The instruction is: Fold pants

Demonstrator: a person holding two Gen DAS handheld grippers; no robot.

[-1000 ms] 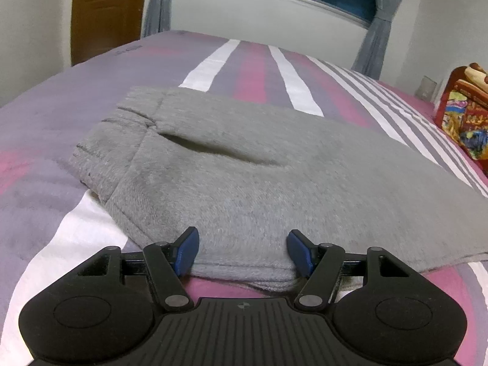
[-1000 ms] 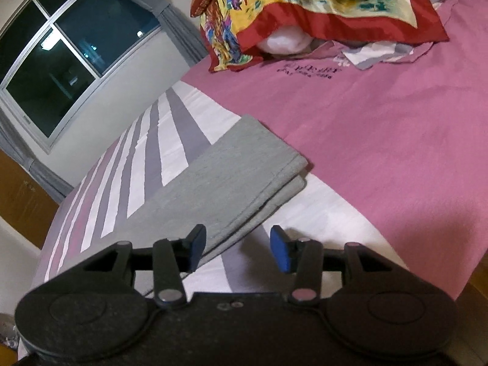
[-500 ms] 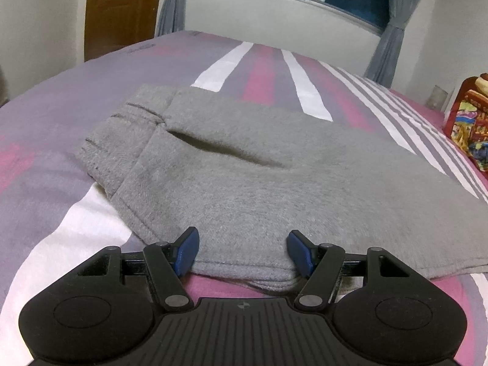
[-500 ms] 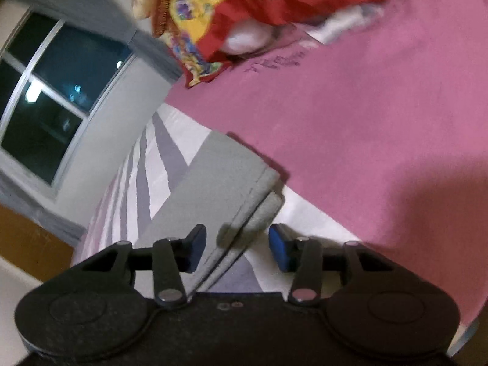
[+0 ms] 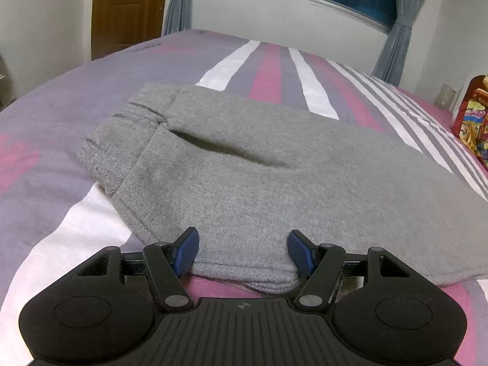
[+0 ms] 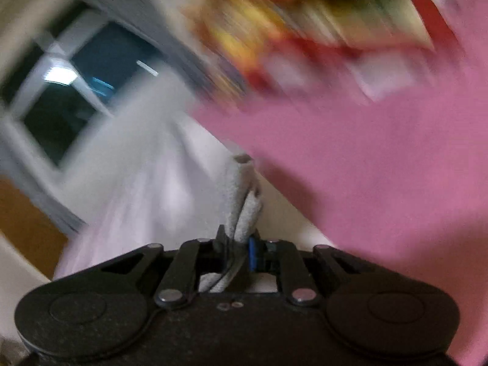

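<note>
The left gripper (image 5: 243, 251), fingers apart, straddles the pants' (image 5: 274, 183) folded edge; right gripper (image 6: 236, 248) fingers pinch the hem.

The pants (image 5: 274, 183) are grey, of a soft fleece-like cloth, and they lie flat on the bed (image 5: 45, 152), folded lengthwise so that one leg rests on the other. The waistband, with its stitched ribs, is turned toward the side of the bed near the door, and under it a pocket slit gapes a little. The near folded edge shows several layers stacked together, close to the front edge of the bed. In the blurred right wrist view, the leg ends (image 6: 244, 201) are lifted from the bed and stand upright, bunched together in two layers.
</note>
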